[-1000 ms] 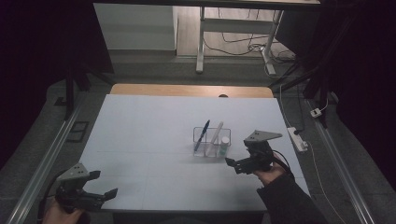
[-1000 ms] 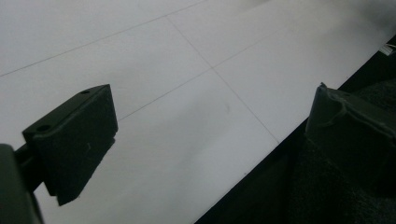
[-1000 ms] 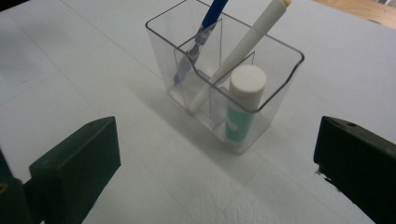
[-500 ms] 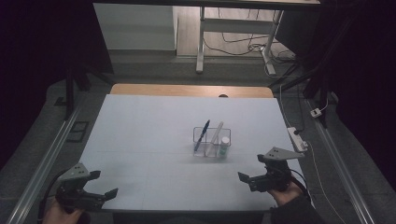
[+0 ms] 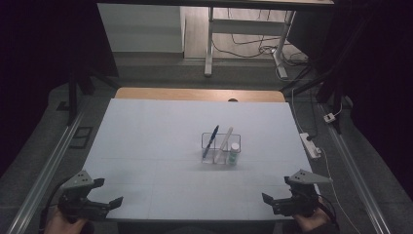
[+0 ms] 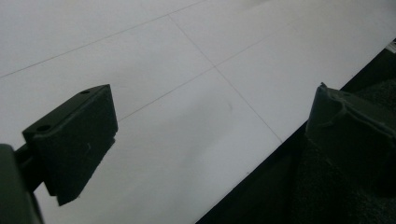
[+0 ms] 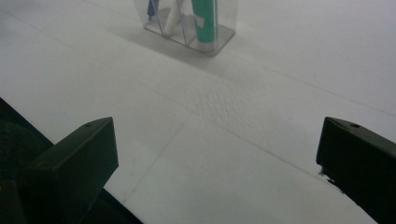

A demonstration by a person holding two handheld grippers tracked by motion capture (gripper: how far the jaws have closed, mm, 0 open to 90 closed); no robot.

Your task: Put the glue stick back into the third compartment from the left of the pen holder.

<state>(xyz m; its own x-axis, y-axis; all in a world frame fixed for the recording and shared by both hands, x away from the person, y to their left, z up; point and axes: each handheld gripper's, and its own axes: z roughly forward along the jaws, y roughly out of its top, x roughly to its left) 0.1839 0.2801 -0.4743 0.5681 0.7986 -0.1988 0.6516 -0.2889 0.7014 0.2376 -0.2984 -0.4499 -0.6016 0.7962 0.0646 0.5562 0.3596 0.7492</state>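
Observation:
A clear plastic holder (image 5: 218, 152) stands right of the middle of the white table (image 5: 146, 141). In it lean a blue pen (image 5: 211, 140) and a white stick-like item (image 5: 225, 139), and a green-and-white tube (image 5: 234, 154) stands at its right end. My left gripper (image 5: 108, 192) is open over the near left corner, far from the holder, with nothing between its jaws. My right gripper (image 5: 273, 196) is open at the near right corner. In the right gripper view the holder (image 7: 187, 28) and its green tube (image 7: 204, 21) sit well ahead of the empty gripper (image 7: 215, 154).
A white power strip (image 5: 310, 145) lies on the grey floor just off the table's right edge. A wooden strip (image 5: 199, 94) runs along the far edge. Metal rails (image 5: 46, 170) flank both sides. In the left gripper view the table's near edge (image 6: 261, 158) runs between the jaws.
My right gripper has drawn back from beside the holder to the near right corner, open and empty. The left gripper has stayed in place.

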